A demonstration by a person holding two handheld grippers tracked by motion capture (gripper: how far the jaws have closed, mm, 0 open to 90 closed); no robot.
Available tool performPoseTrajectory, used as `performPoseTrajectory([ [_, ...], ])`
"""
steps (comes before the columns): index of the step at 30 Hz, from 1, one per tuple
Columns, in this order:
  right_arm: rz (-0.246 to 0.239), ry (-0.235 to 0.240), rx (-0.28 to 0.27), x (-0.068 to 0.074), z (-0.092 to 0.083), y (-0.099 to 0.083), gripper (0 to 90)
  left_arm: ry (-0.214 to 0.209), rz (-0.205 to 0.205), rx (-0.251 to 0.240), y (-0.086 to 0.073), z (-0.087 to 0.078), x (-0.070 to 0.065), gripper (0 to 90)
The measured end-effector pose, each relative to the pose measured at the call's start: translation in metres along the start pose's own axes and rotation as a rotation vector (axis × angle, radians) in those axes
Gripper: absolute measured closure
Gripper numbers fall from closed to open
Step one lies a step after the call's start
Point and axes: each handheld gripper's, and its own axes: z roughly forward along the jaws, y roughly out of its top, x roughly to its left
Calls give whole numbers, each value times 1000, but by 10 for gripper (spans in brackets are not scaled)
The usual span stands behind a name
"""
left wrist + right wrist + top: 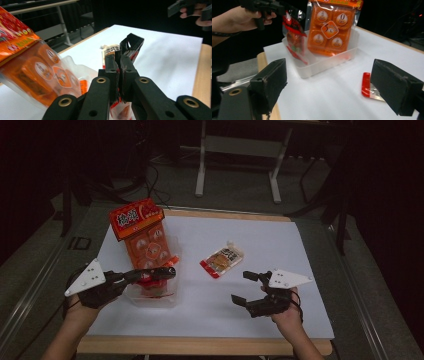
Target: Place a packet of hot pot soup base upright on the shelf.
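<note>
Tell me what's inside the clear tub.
A large orange snack bag stands in the tub, leaning on its far wall. The left gripper dangles a small red packet over it. The tub's floor is mostly covered.

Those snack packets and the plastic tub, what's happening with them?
A person works two hand-held grippers at a white-covered table. The left gripper is shut on a small red snack packet, holding it over a clear tub where a big orange pack already leans. The right gripper is open and empty, near another small packet lying flat on the table.
</note>
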Motion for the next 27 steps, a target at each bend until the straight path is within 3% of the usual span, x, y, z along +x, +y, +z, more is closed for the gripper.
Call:
performPoseTrajectory([
  [17,-11,-7,11,-3,4,-6,147,-48,-59,18,-34,14,2,870],
  [20,-16,3,10,-4,4,-6,160,-40,-65,22,-37,12,3,866],
  [24,-61,0,23,-2,6,-6,153,-19,-87,36,-39,9,3,856],
  [26,-58,-2,31,-1,7,-5,151,-17,-105,34,-38,9,2,845],
  [27,-26,5,69,-1,8,-4,153,-13,-111,39,-38,9,2,814],
])
